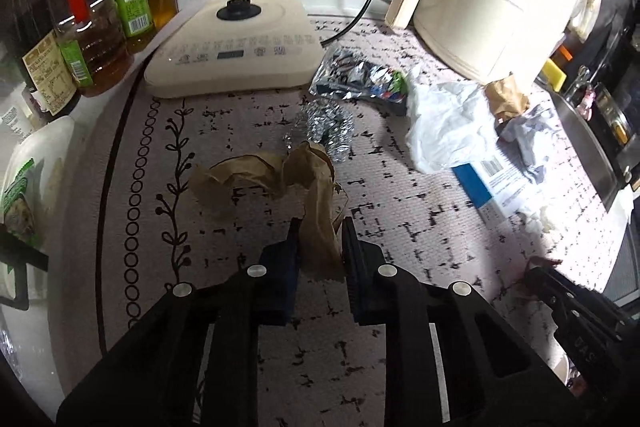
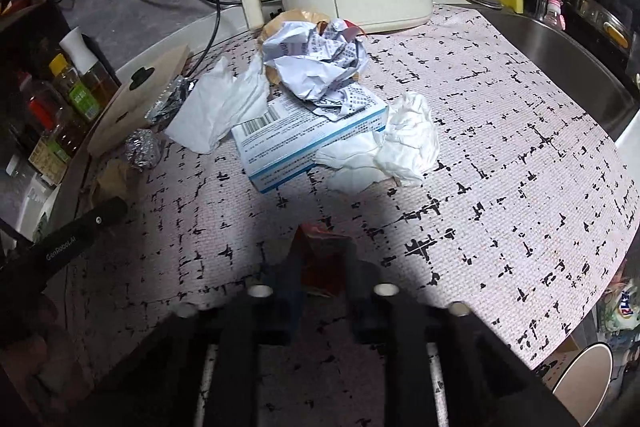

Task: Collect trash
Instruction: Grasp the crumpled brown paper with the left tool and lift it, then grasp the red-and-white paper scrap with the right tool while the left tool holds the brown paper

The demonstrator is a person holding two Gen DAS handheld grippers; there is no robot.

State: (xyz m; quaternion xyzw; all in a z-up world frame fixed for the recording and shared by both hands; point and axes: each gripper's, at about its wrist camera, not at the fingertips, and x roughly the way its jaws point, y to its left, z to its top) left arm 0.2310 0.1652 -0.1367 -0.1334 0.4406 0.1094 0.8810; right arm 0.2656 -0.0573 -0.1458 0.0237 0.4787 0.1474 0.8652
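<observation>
My left tool [image 1: 319,227] clenches the crumpled brown paper strip [image 1: 316,195]; my right tool [image 2: 323,255] grips a red-orange crumpled wrapper [image 2: 320,251]; crushed silver foil ball [image 1: 330,131] lies at twelve o'clock.

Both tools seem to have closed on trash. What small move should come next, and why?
Probably lift both straight up. The left tool pinches the brown paper and the right tool a reddish scrap, both low over the mat.
</observation>
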